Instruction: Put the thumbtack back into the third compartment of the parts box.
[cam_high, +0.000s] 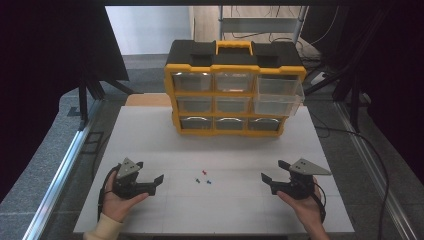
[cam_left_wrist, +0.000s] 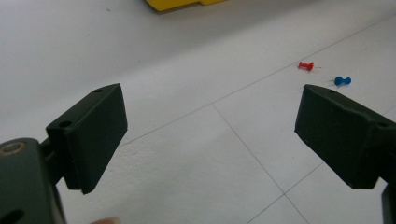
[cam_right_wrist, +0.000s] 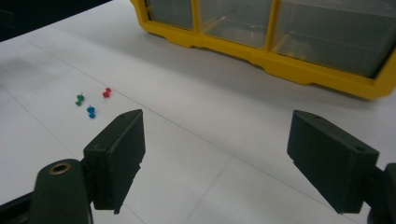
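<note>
High view looks down, forward over tabletop (cam_high: 150, 130); gripper views low, close (both share red pushpin (cam_left_wrist: 306, 66), 12 o'clock).

A yellow-and-black drawer organizer (cam_high: 235, 90) stands at twelve o'clock on the white tabletop (cam_high: 150, 135), with a yellow carry handle (cam_high: 233, 47) on its black lid and three rows of three clear drawers in its front. On its three o'clock side the top-right drawer (cam_high: 280, 86) and the middle-right drawer (cam_high: 277, 104) stand pulled out past the frame, while the other seven sit flush. An aluminium rail (cam_high: 60, 175) runs along the table's nine o'clock edge, a black cable (cam_high: 372, 150) trails over the grey floor at three o'clock, and a black curtain (cam_high: 45, 60) hangs at ten o'clock.
</note>
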